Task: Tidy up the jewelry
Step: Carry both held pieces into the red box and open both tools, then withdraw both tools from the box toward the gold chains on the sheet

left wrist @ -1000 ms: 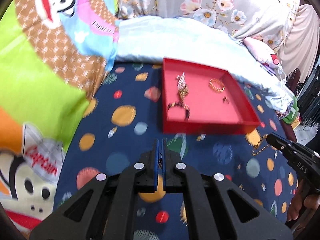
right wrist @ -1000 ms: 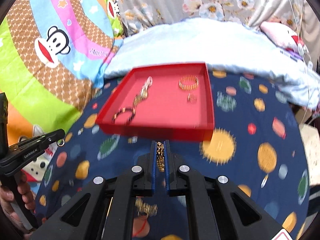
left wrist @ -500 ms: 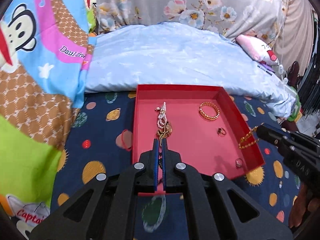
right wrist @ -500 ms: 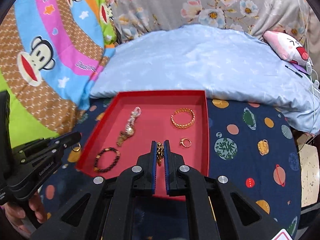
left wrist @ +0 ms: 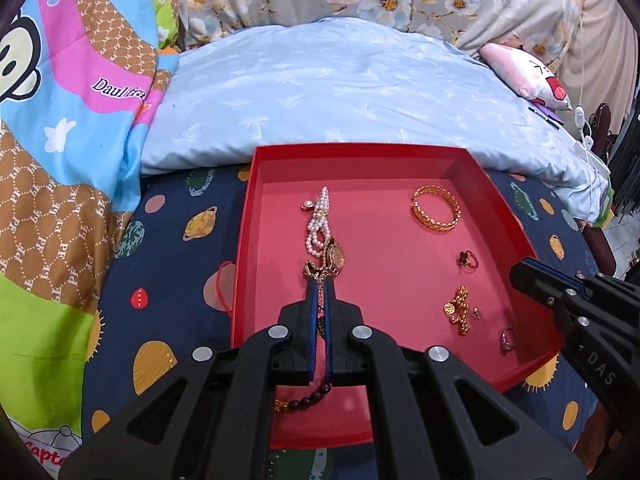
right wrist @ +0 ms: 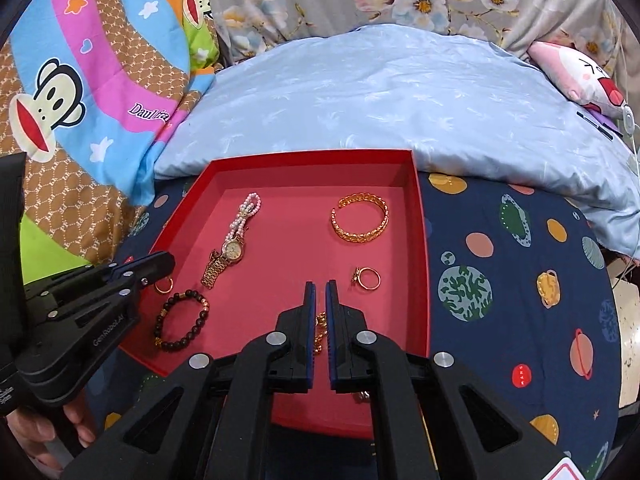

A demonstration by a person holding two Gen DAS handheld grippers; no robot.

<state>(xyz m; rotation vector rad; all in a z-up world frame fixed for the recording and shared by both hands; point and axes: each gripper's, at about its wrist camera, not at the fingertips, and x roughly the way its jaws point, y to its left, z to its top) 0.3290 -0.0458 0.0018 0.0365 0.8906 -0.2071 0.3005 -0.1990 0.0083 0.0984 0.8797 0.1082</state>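
A red tray (left wrist: 500, 208) (right wrist: 420, 248) lies on the planet-print blanket. It holds a pearl bracelet (right wrist: 244, 216), a gold watch (right wrist: 230, 254), a gold bangle (right wrist: 360, 220) (left wrist: 436, 208), a gold ring (right wrist: 368, 278) (left wrist: 468, 260) and a dark bead bracelet (right wrist: 180, 320). A gold chain (left wrist: 458, 310) (right wrist: 320, 332) lies on the tray floor under my right gripper (right wrist: 319, 286), whose jaws stand slightly apart and empty. My left gripper (left wrist: 319, 284) (right wrist: 160, 264) is shut on a small gold ring (right wrist: 163, 285) over the tray's left side. Another ring (left wrist: 507, 338) lies near the tray's right corner.
A light blue pillow (left wrist: 340, 92) lies behind the tray. A bright cartoon-monkey quilt (left wrist: 60, 120) is at the left. A pink plush toy (right wrist: 580, 76) sits at the far right. The navy planet blanket (right wrist: 500, 280) surrounds the tray.
Both grippers have moved forward over the tray. My right gripper has let go of the gold chain, which now lies in the tray. My left gripper still holds the small ring.
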